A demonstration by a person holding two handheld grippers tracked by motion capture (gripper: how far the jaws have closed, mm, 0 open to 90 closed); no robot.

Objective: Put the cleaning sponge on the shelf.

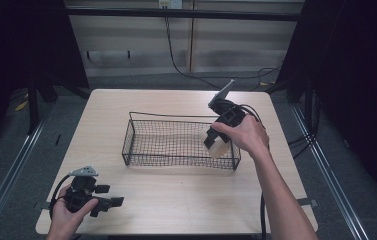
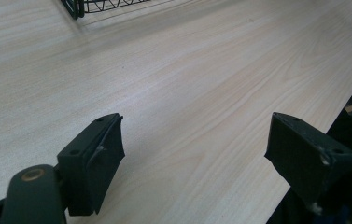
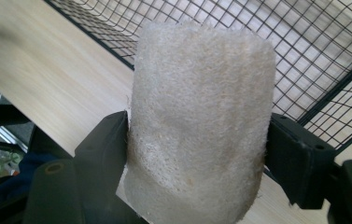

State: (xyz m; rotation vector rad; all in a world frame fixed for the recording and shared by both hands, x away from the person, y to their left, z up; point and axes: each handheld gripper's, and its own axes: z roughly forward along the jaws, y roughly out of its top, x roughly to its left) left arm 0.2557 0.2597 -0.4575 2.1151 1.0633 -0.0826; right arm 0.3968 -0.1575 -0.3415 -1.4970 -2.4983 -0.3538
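Observation:
A pale, fibrous loofah piece (image 3: 201, 126) sits clamped between both jaws of my right gripper (image 3: 197, 149). In the high view the right gripper (image 1: 215, 142) holds the loofah (image 1: 218, 148) over the right end of the black wire basket (image 1: 141, 150), just inside its front right corner. My left gripper (image 1: 107, 201) rests low near the table's front left corner, open, with nothing between its jaws. In the left gripper view the left gripper (image 2: 194, 154) frames bare wood, and a corner of the basket (image 2: 78, 7) shows at the top left.
The light wooden table (image 1: 176, 195) has bare room in front of the basket. Its front edge (image 2: 332, 107) runs close beside my left gripper. Black cables (image 1: 186, 65) lie on the floor behind the table, and dark frames stand on both sides.

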